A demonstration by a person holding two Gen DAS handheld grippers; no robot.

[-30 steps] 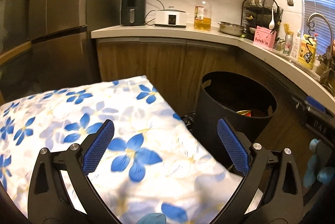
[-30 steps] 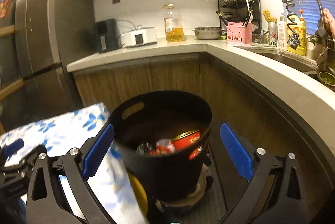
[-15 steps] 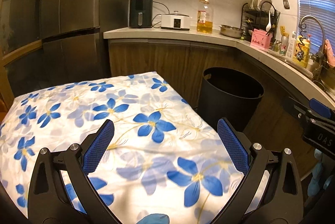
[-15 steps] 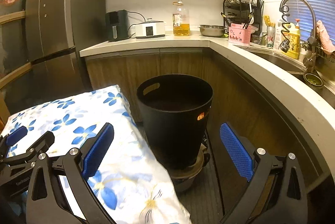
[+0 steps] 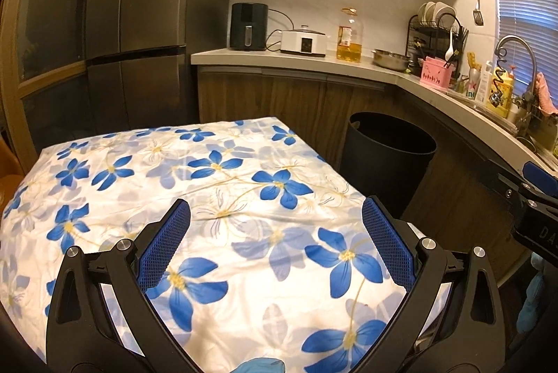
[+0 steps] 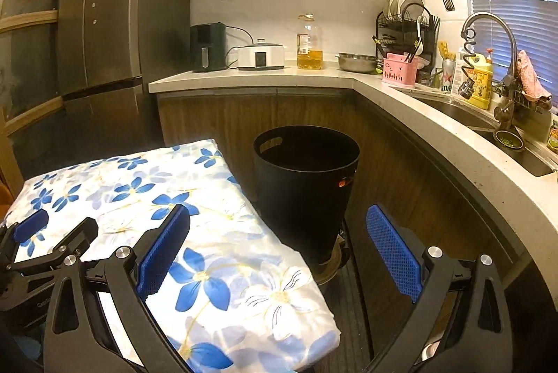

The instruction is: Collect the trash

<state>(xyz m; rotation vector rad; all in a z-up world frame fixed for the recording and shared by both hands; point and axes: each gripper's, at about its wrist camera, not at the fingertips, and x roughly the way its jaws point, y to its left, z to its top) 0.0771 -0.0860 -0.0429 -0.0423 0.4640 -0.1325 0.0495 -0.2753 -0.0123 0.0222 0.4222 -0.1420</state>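
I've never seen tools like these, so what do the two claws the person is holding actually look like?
Both look alike. The left claw and right claw each have a black frame with triangular cut-outs, silver bolts and two fingers faced with blue mesh-textured pads. White lettering marks the sides. No cables show.

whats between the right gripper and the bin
Nothing stands there: in the right wrist view the open right gripper looks straight at the black bin, with only dark floor between. The floral cloth's edge runs along the left of that stretch.
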